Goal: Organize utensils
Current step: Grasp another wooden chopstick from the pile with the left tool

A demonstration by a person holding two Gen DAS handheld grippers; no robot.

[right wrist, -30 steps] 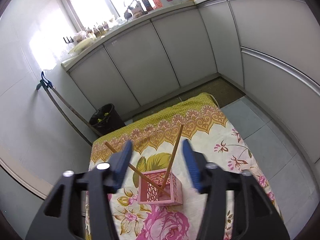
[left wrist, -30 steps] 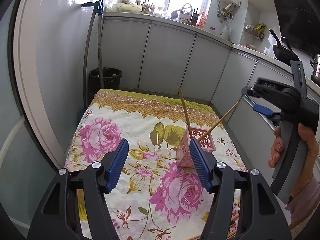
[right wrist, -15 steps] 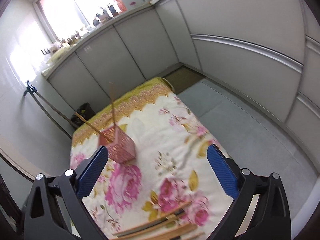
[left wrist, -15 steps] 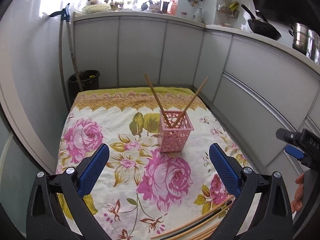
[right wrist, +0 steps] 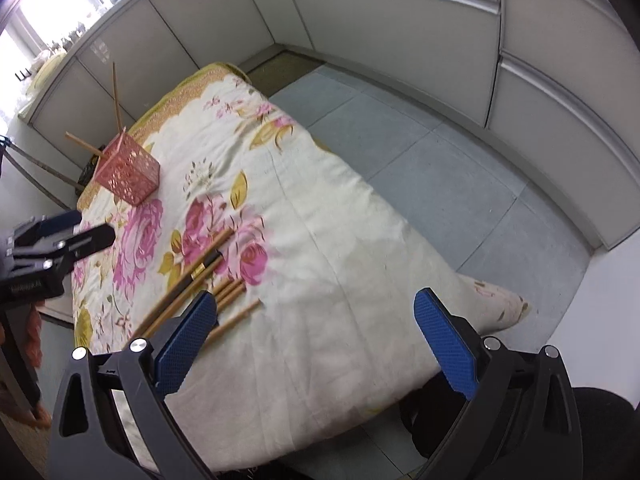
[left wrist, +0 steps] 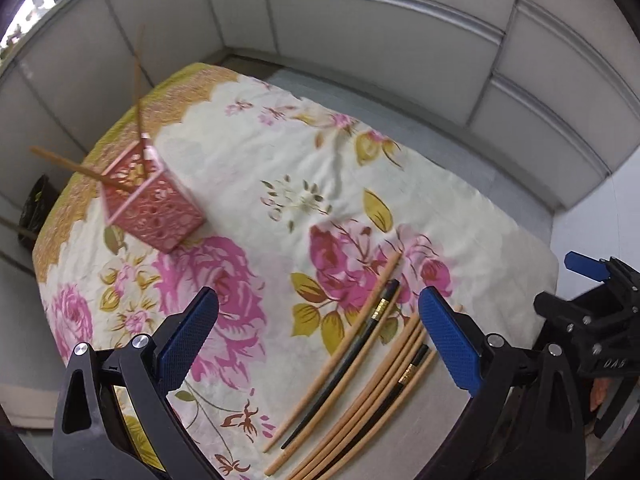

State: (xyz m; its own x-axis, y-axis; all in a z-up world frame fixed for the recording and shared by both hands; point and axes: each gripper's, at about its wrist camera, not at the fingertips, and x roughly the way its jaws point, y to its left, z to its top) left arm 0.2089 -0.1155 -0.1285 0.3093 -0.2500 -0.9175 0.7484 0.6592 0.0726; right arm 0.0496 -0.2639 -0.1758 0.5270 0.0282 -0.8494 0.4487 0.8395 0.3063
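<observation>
A pink lattice holder [left wrist: 150, 204] [right wrist: 127, 174] stands at the far left of the floral tablecloth [left wrist: 280, 168] with two wooden chopsticks [left wrist: 72, 166] [right wrist: 116, 96] leaning out of it. Several loose chopsticks [left wrist: 360, 376] [right wrist: 192, 280], wooden and black, lie in a bundle near the table's near edge. My left gripper [left wrist: 316, 344] hangs open just above that bundle, nothing between its blue pads. My right gripper [right wrist: 316, 340] is open too, over bare cloth to the right of the bundle, whose ends reach its left pad [right wrist: 186, 340].
Grey cabinet fronts [right wrist: 400, 32] curve round the far and right sides, with tiled floor [right wrist: 440, 168] between them and the table. A black bin [left wrist: 36, 204] stands beyond the table's far left corner. The cloth hangs over the table's right corner [right wrist: 504, 304].
Both grippers have swung down and toward the near end of the table, from the holder to the loose chopsticks. Their jaws have widened. The left gripper's view has rolled.
</observation>
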